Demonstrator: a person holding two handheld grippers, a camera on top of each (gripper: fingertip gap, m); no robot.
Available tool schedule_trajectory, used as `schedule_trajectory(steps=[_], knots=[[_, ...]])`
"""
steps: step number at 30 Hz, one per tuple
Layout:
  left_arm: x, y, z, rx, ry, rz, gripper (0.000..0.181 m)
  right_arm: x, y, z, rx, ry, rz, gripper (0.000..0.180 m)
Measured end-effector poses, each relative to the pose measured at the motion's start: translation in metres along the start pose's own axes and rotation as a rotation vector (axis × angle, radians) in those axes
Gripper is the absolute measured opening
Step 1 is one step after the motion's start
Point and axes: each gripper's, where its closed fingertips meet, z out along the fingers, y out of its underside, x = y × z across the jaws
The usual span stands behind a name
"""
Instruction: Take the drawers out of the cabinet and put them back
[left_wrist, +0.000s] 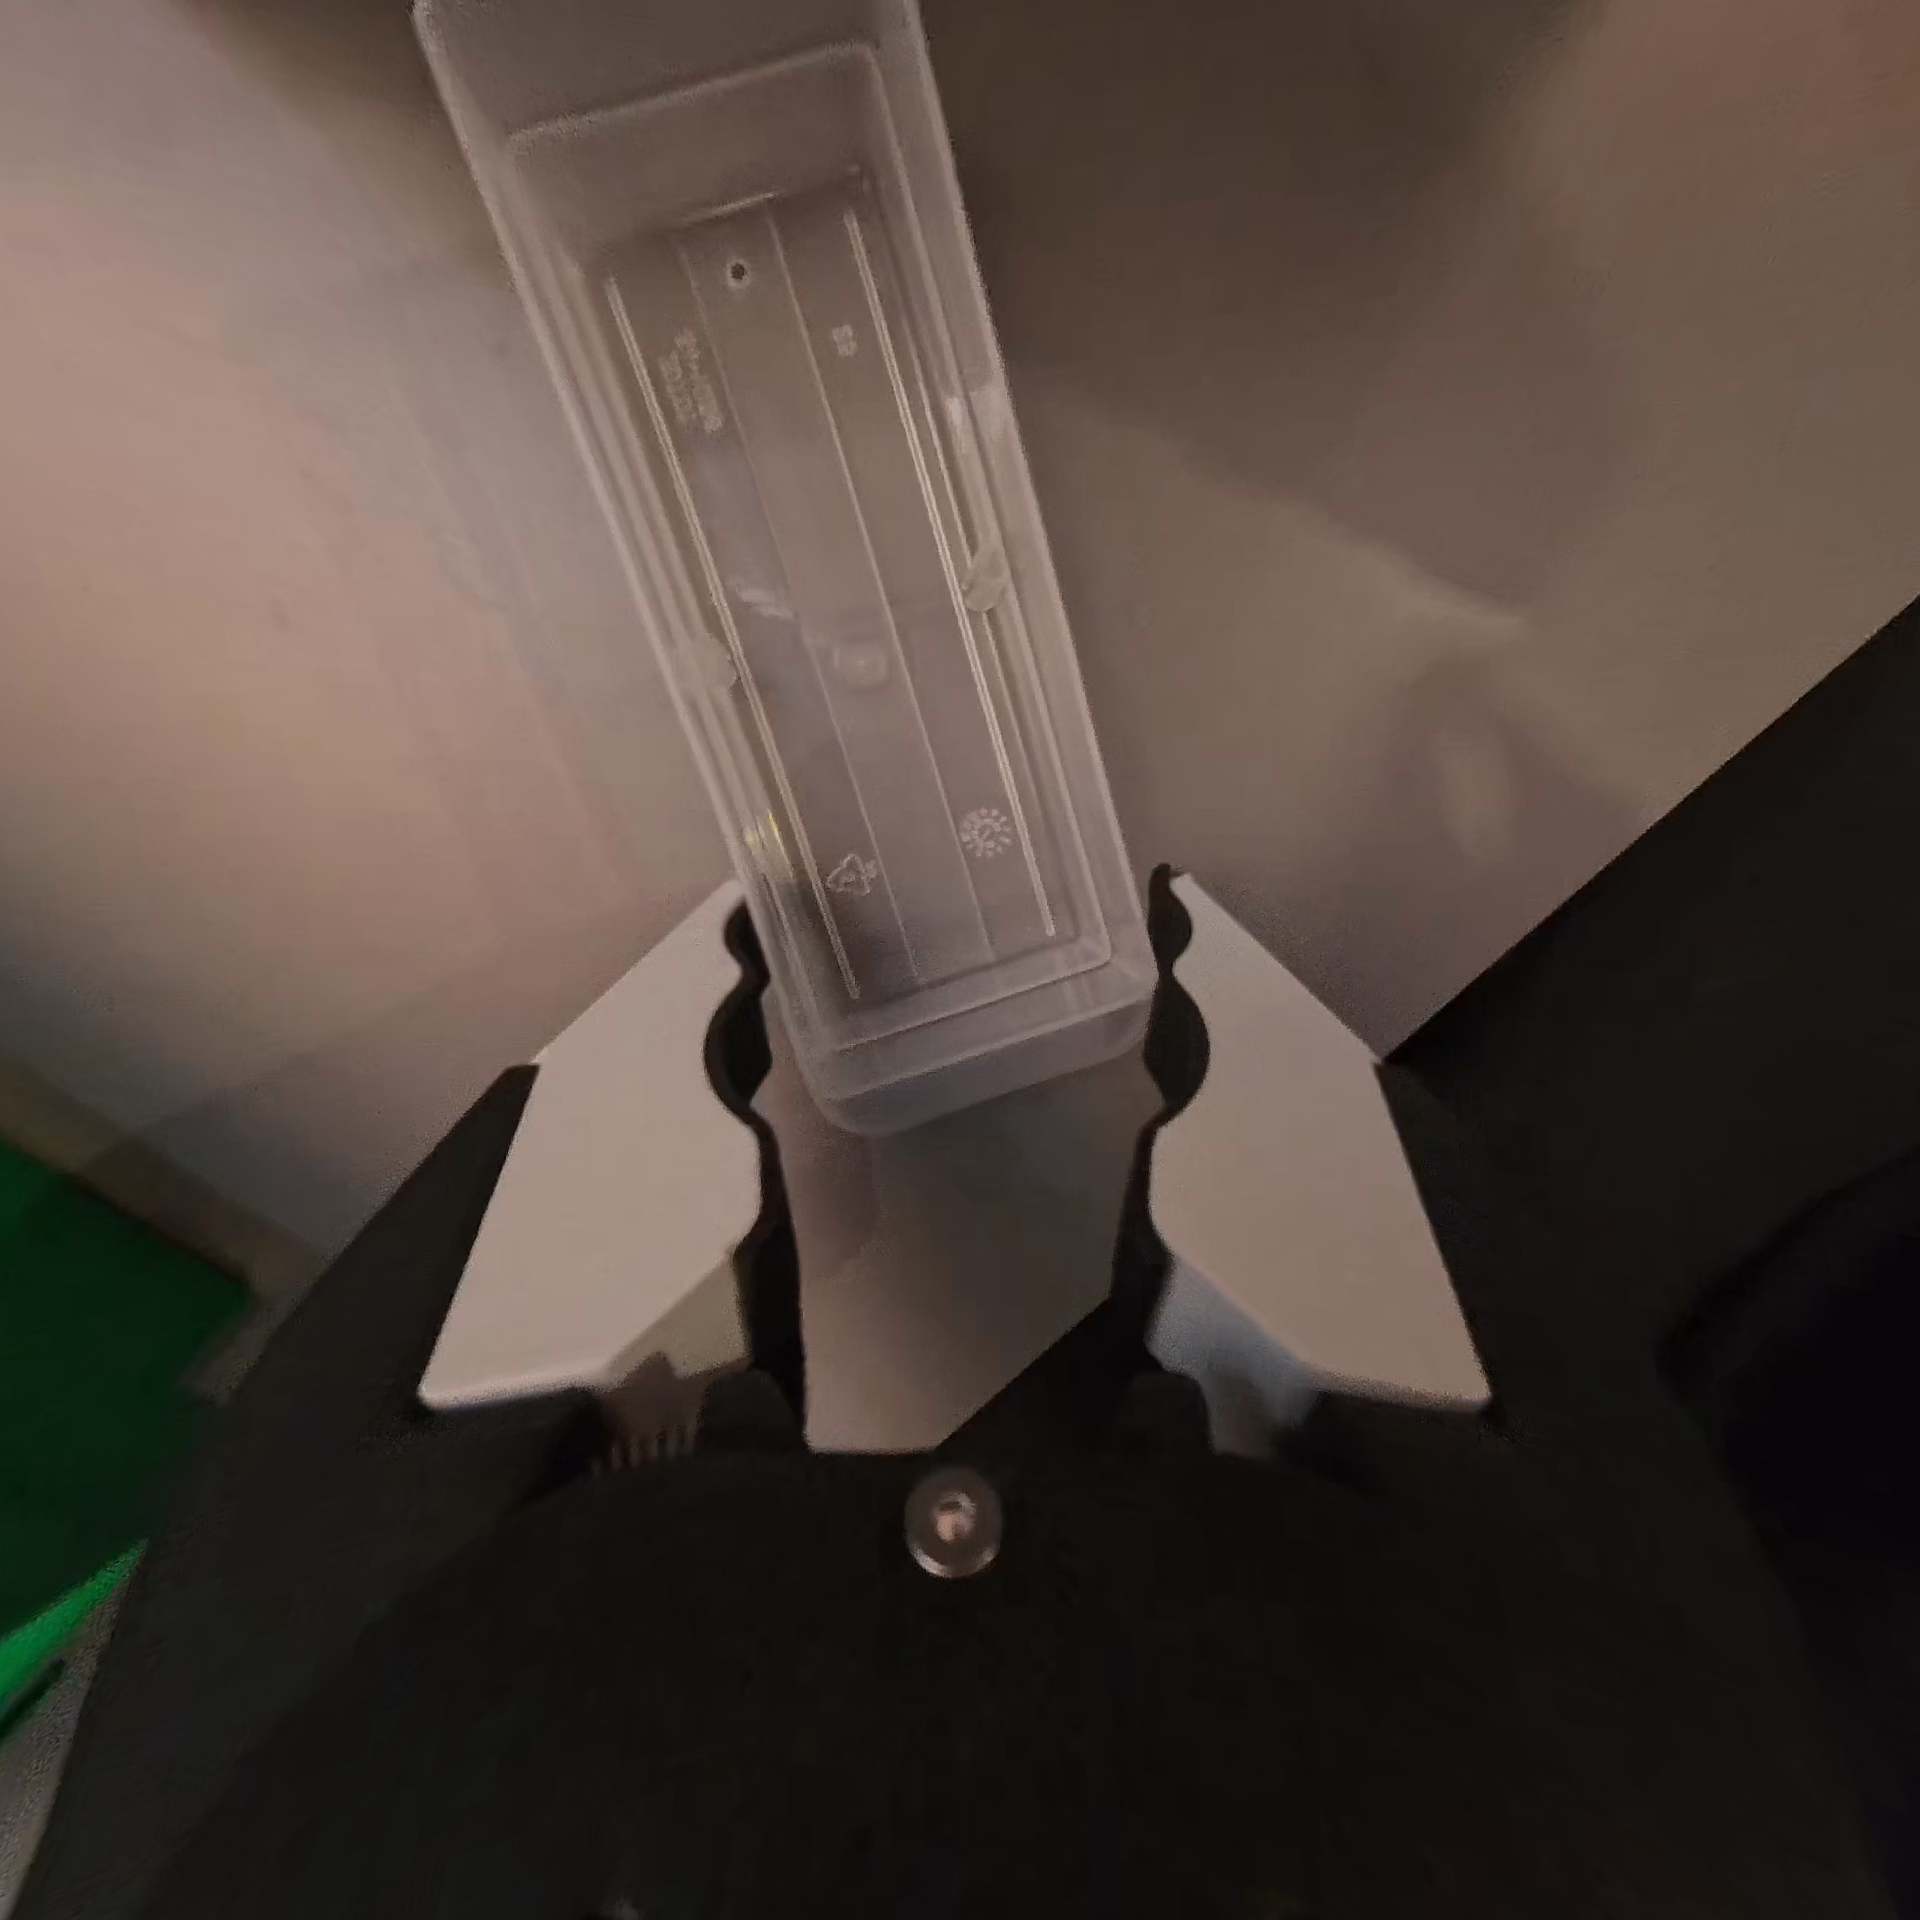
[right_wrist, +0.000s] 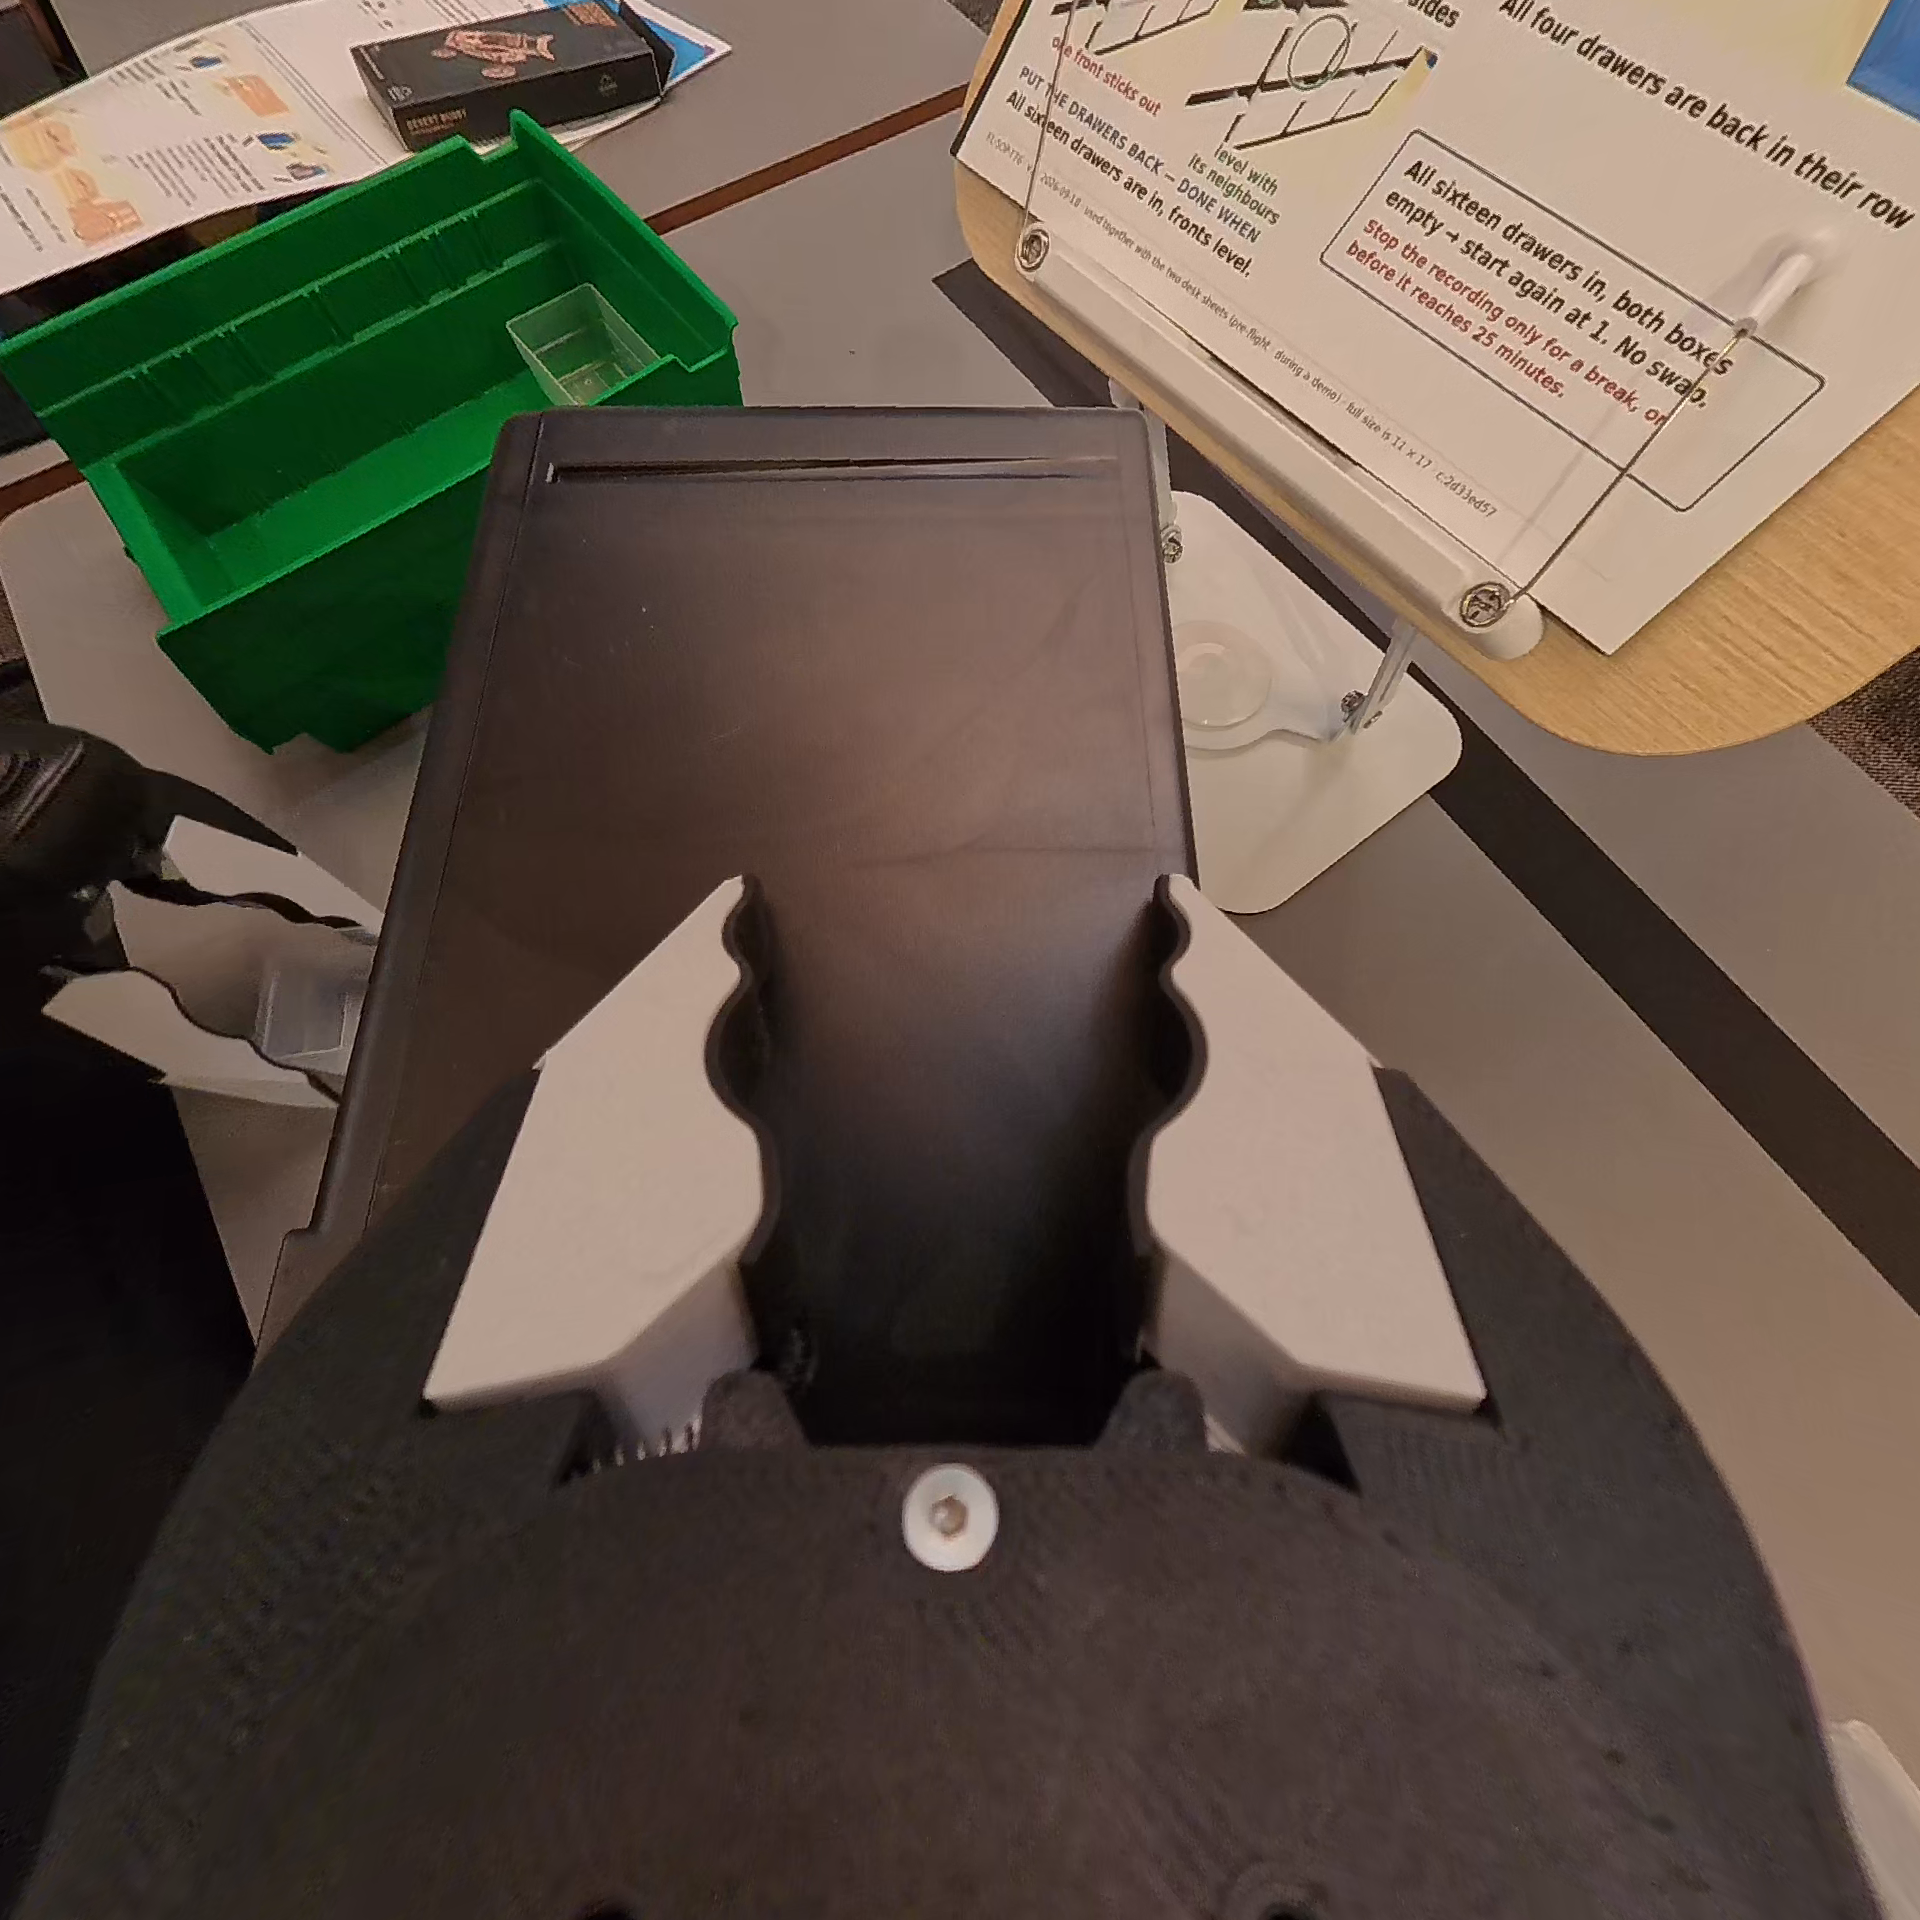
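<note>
Your left gripper (left_wrist: 951, 997) holds clear drawer (left_wrist: 790, 582), out of cabinet (right_wrist: 831, 779). Your right gripper (right_wrist: 956, 1039) spread wide over cabinet top. Another drawer sits in green bin (right_wrist: 312, 436). Returning remains.

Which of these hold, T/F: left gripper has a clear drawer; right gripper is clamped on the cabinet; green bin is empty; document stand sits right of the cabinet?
1. The left gripper holds a clear drawer by its end. True.
2. The right gripper is shut on the black cabinet. False: it is open, fingers above the cabinet's top.
3. The green bin is empty. False: one clear drawer lies in it.
4. The document stand is right of the cabinet. True.
</note>
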Motion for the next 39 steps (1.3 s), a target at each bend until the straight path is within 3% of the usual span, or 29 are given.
schedule_trajectory(steps=[28,39], knots=[[-0.021,-0.01,-0.039,0.095,0.036,0.015,0.068,0.0,0.0,0.0,-0.003,0.0,0.0,0.073],[-0.034,-0.033,-0.061,0.176,0.053,0.006,0.068,0.0,0.0,0.0,-0.005,-0.001,-0.001,0.073]])
